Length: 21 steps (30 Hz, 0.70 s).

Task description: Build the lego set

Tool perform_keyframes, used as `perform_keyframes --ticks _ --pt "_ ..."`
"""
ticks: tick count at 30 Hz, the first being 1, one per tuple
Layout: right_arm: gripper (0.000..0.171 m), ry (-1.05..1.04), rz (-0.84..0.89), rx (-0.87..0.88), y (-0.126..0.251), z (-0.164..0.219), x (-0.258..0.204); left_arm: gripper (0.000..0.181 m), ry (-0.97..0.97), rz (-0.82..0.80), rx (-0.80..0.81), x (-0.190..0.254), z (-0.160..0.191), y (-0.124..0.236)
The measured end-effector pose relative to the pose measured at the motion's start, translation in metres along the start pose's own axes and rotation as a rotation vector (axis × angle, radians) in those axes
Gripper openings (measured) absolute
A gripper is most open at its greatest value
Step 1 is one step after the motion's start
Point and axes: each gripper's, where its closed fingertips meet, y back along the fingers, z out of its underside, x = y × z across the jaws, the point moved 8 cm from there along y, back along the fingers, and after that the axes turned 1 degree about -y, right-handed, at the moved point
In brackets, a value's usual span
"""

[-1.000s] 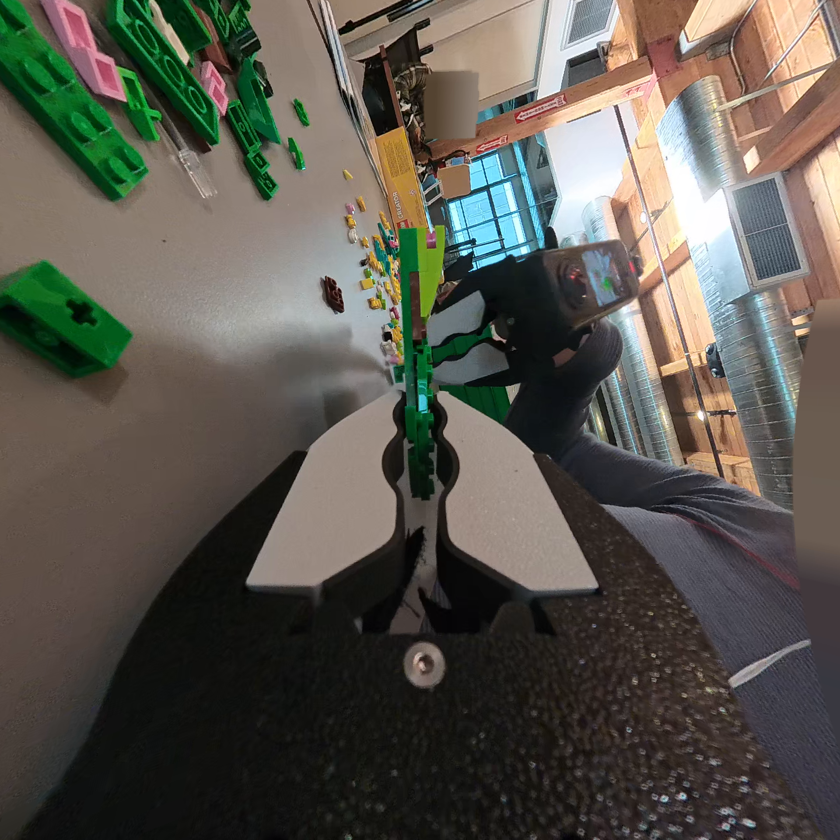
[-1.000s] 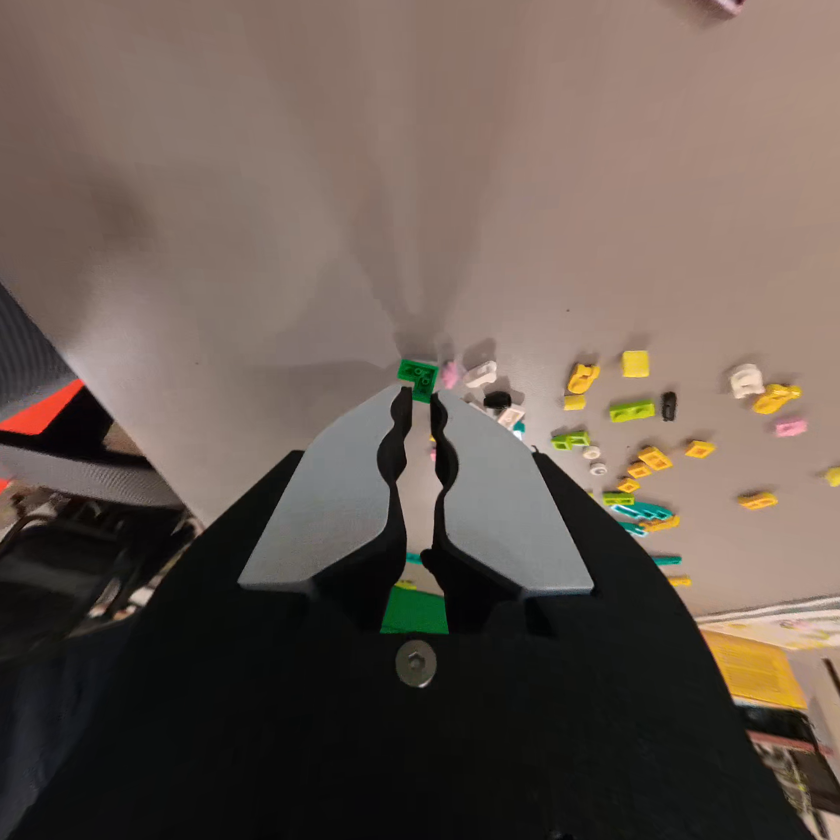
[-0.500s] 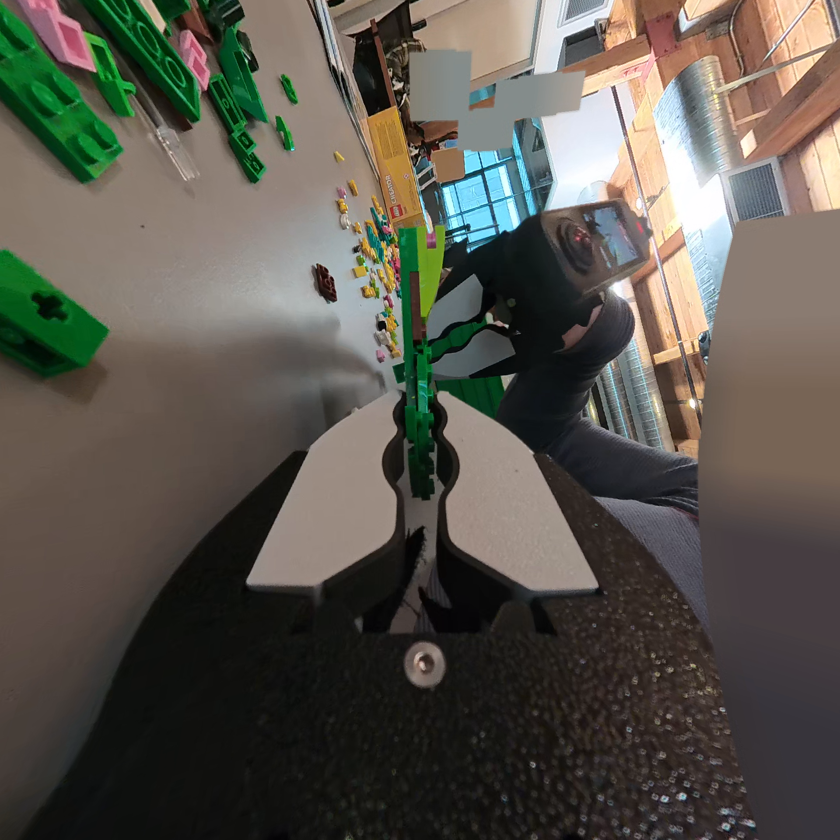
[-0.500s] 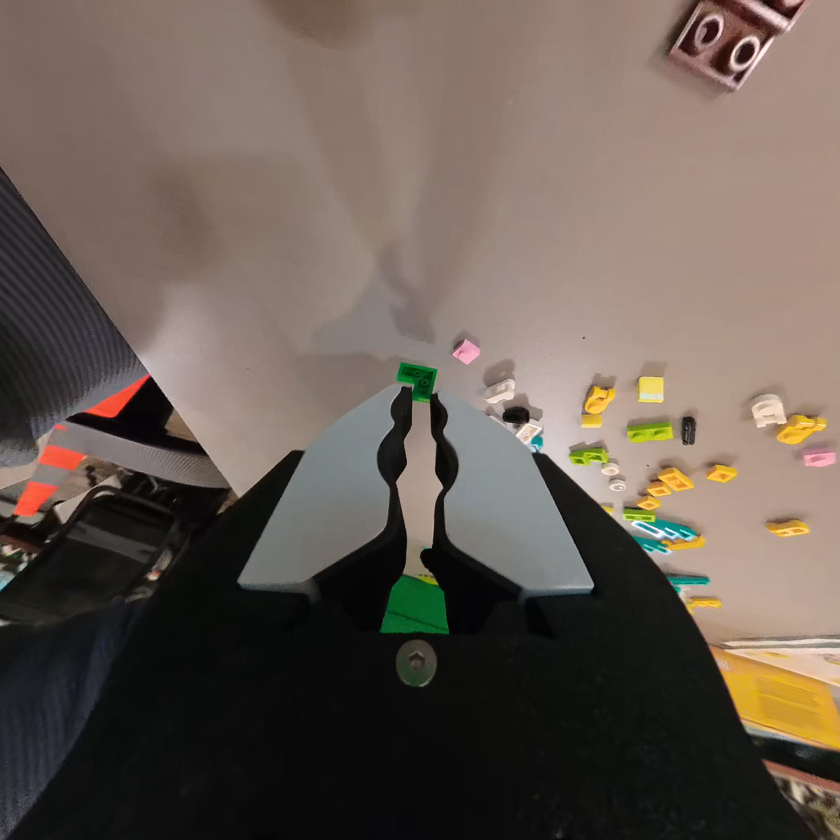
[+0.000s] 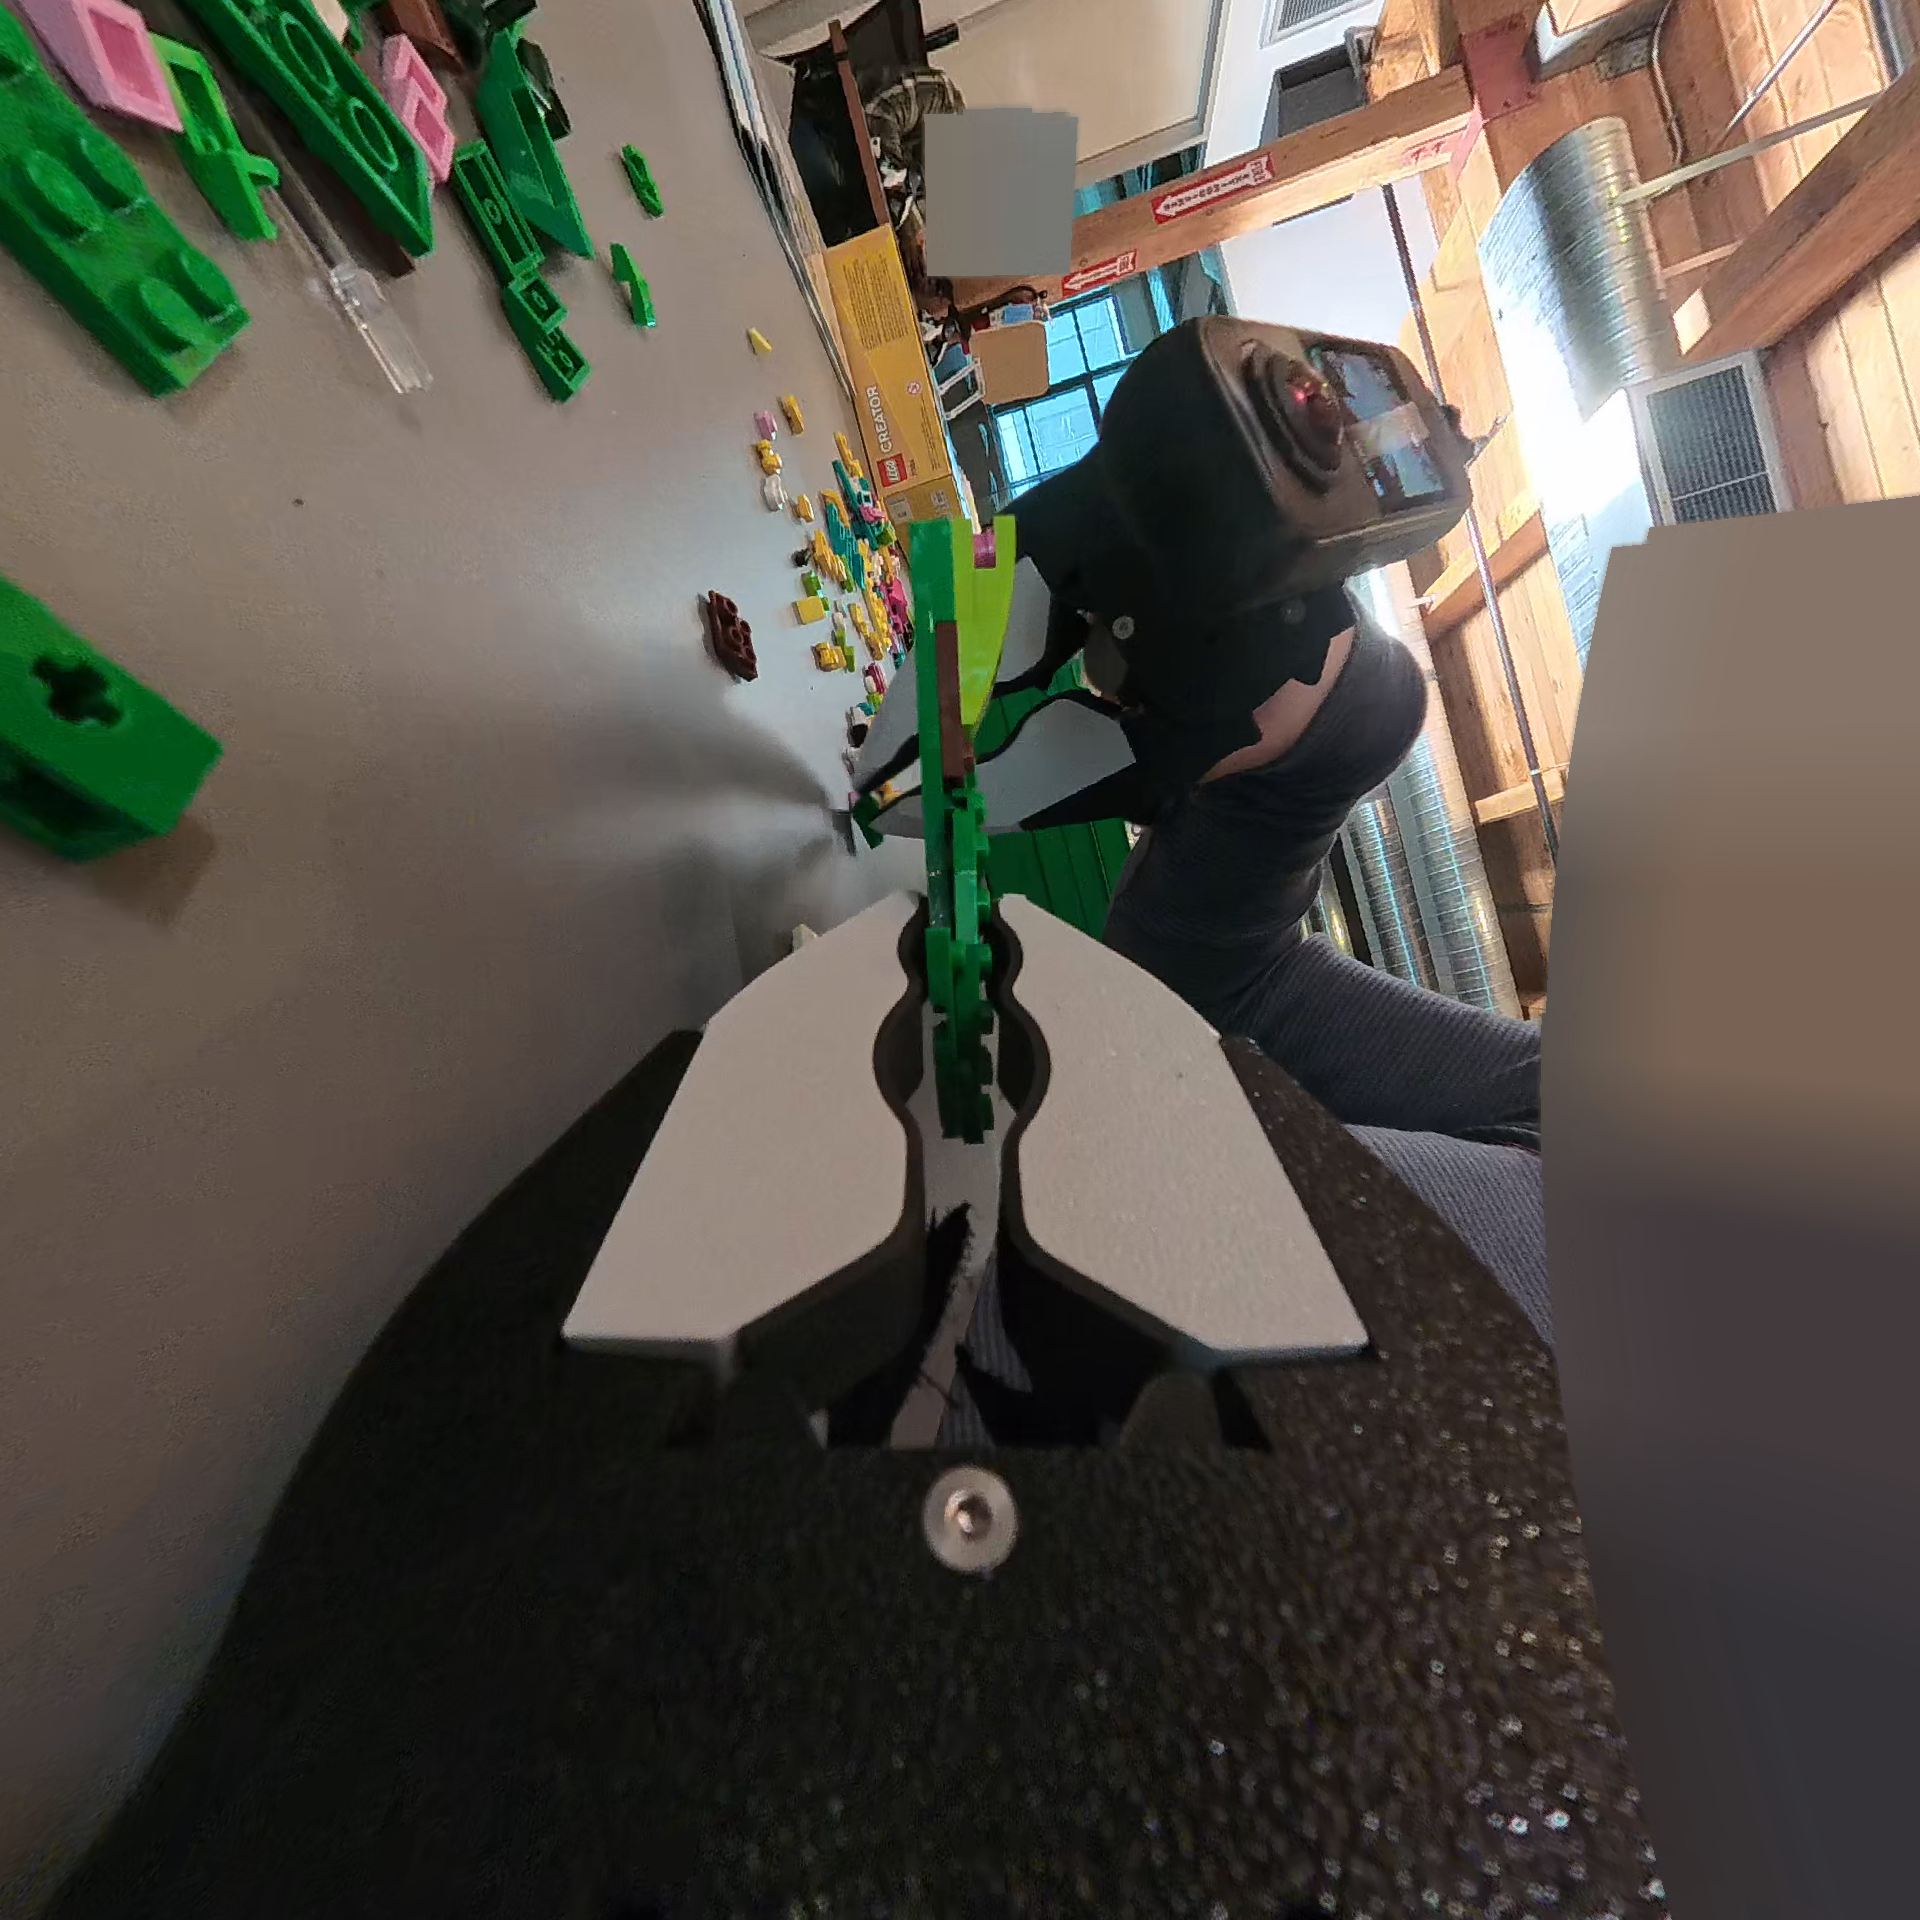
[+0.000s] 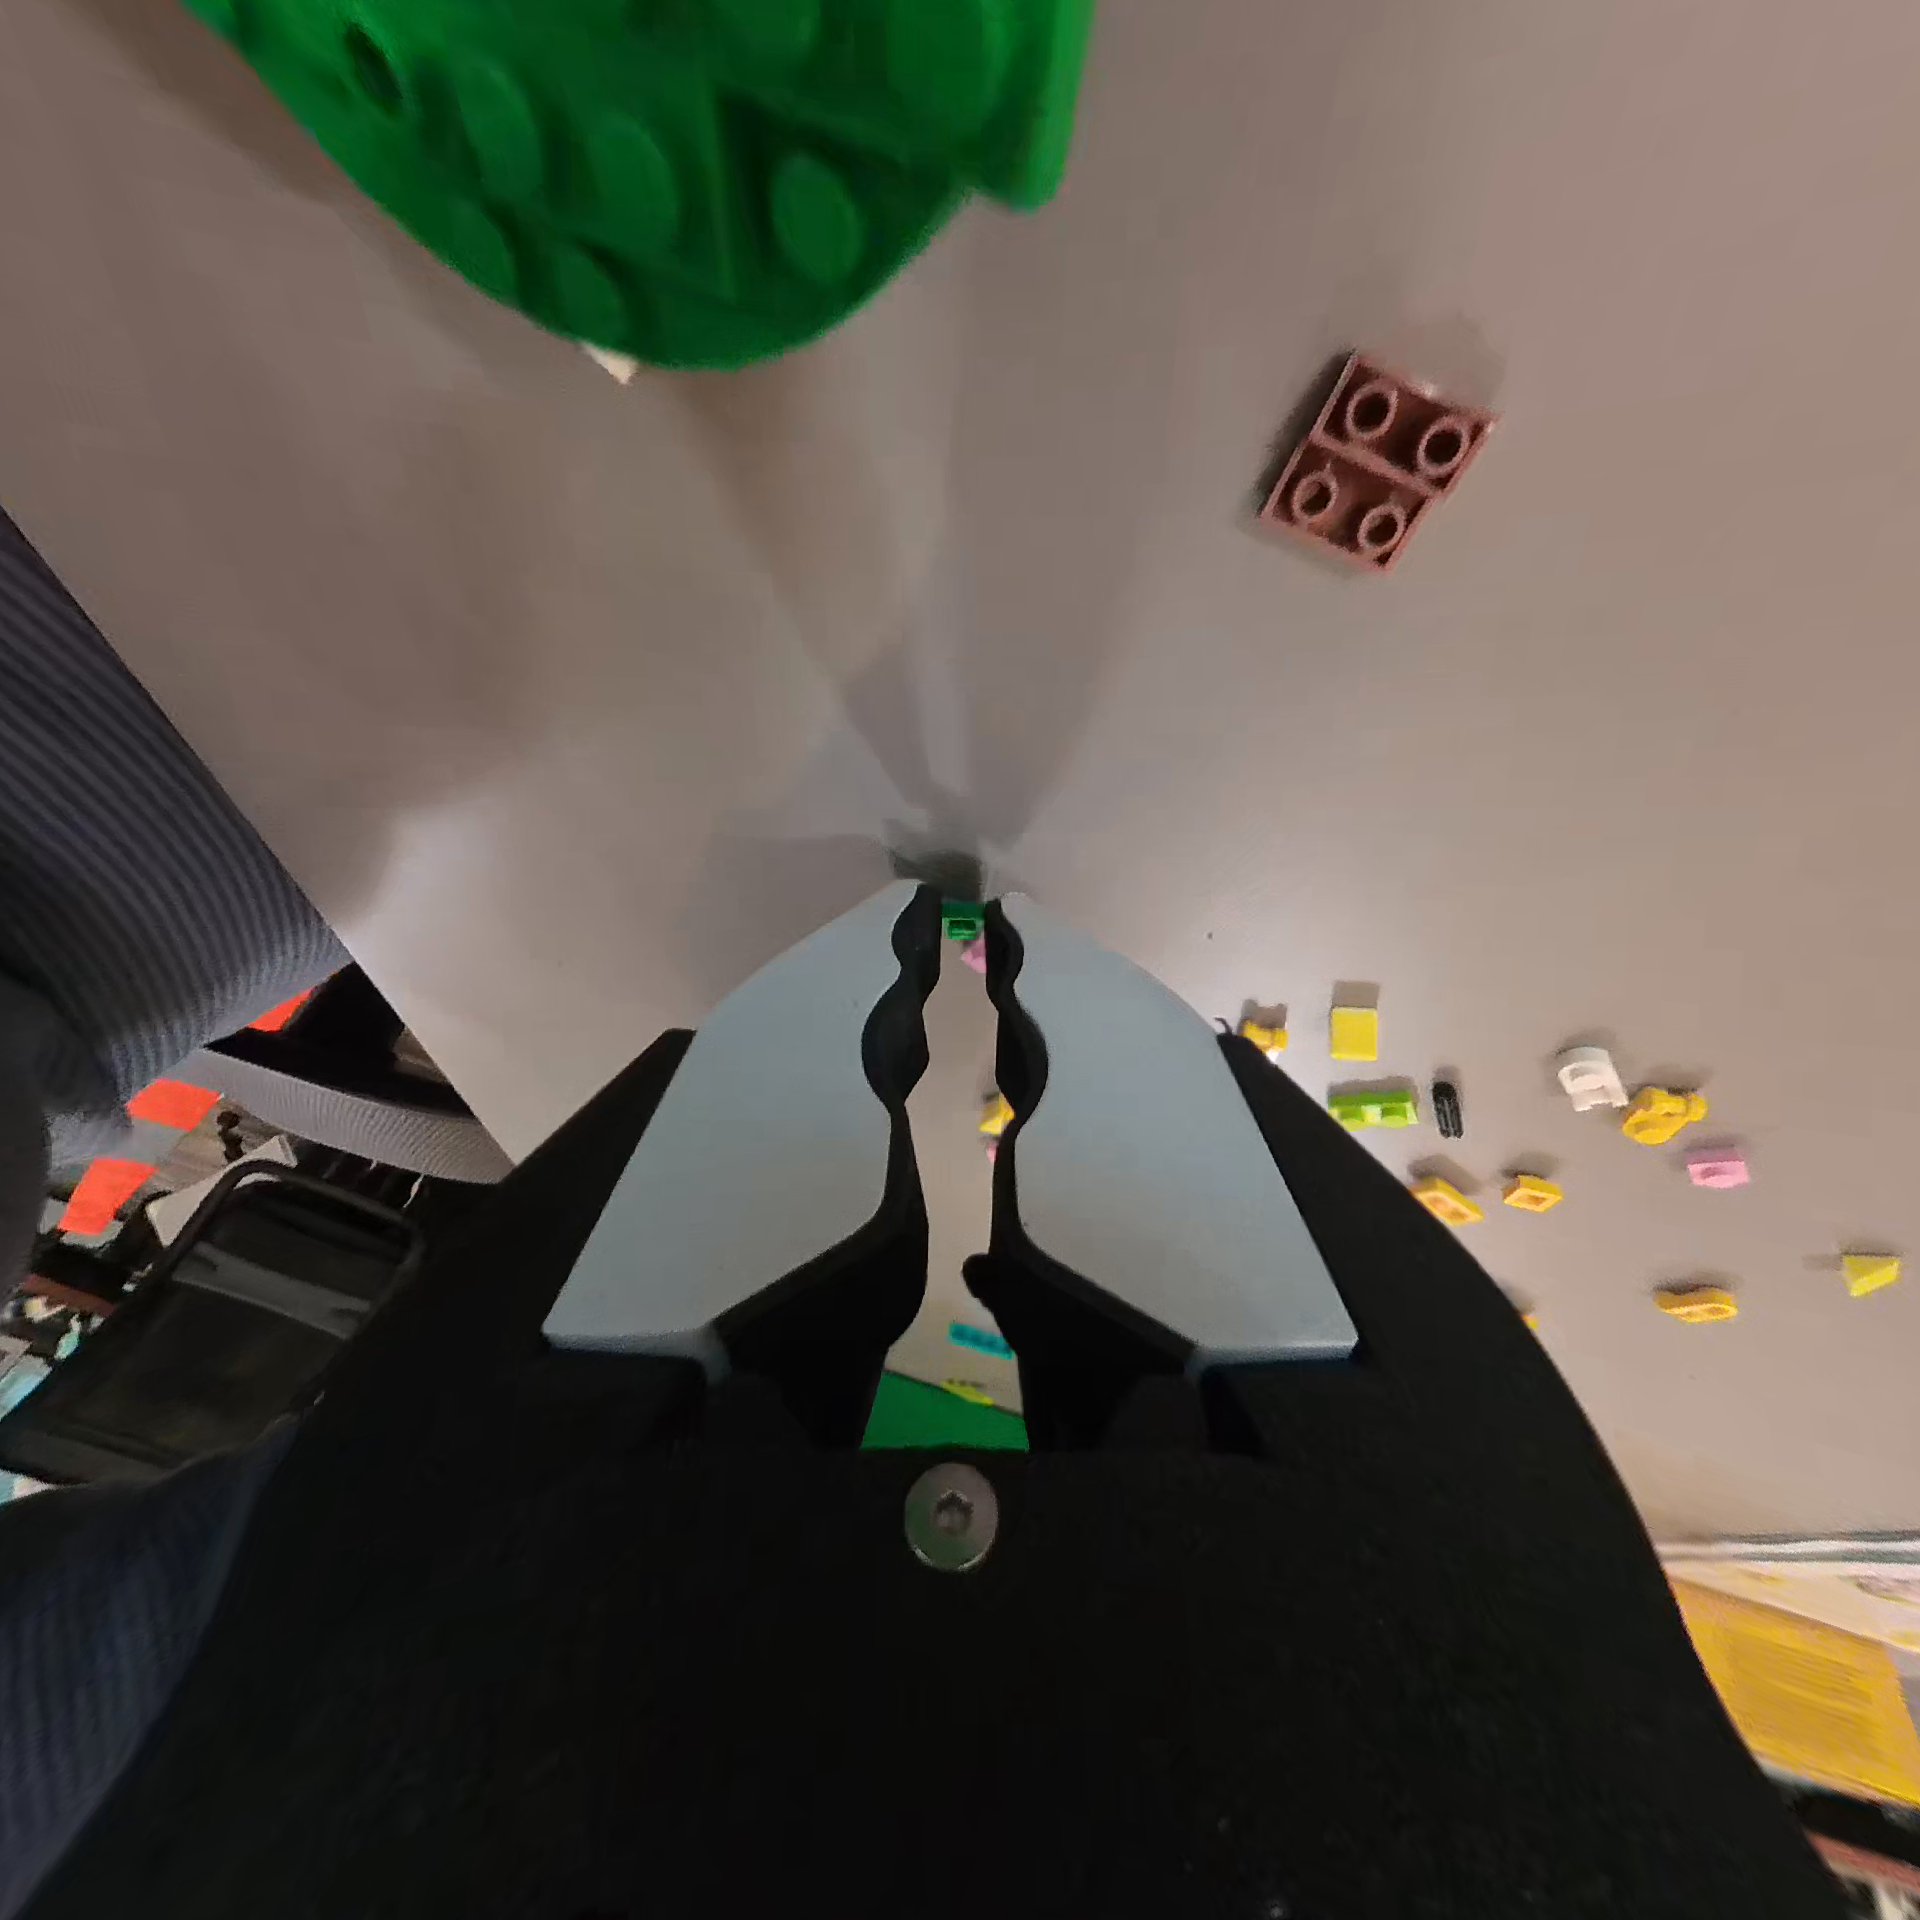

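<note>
My left gripper is shut on a flat green lego assembly, held edge-on above the grey table, with a brown strip and a lime part on its far end. My right gripper is shut on a small green piece at its fingertips, close over the table. In the left wrist view the right gripper sits just beyond the assembly, tips down at the table. The green assembly shows blurred at the top of the right wrist view.
Loose green plates and pink pieces lie far left. A green brick with a cross hole is near. A brown brick and small yellow, lime and pink pieces lie right. A yellow box stands at the table's edge. Some 15 cm of space lies between my two pairs of fingers.
My right gripper has moved across the table with the small green piece, closer to the assembly. The assembly and the brown brick have come into its view. The left gripper keeps its hold.
</note>
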Motion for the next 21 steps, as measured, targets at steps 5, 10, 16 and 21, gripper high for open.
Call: perform_keyframes --ticks 5,10,16,21 --pt "0.023 0.018 0.035 0.117 0.002 0.001 -0.001 0.008 0.001 0.005 -0.003 0.0 0.0 0.0" --pt "0.028 0.025 0.127 0.359 0.001 0.029 -0.003 0.008 0.007 0.009 0.005 0.0 0.0 0.001" --pt "0.024 -0.011 0.222 0.603 -0.013 0.046 -0.018 0.008 0.013 0.015 0.007 0.0 -0.001 0.001" --pt "0.022 -0.058 0.288 0.722 -0.015 0.046 -0.027 0.008 0.016 0.018 0.008 0.0 -0.001 0.001"
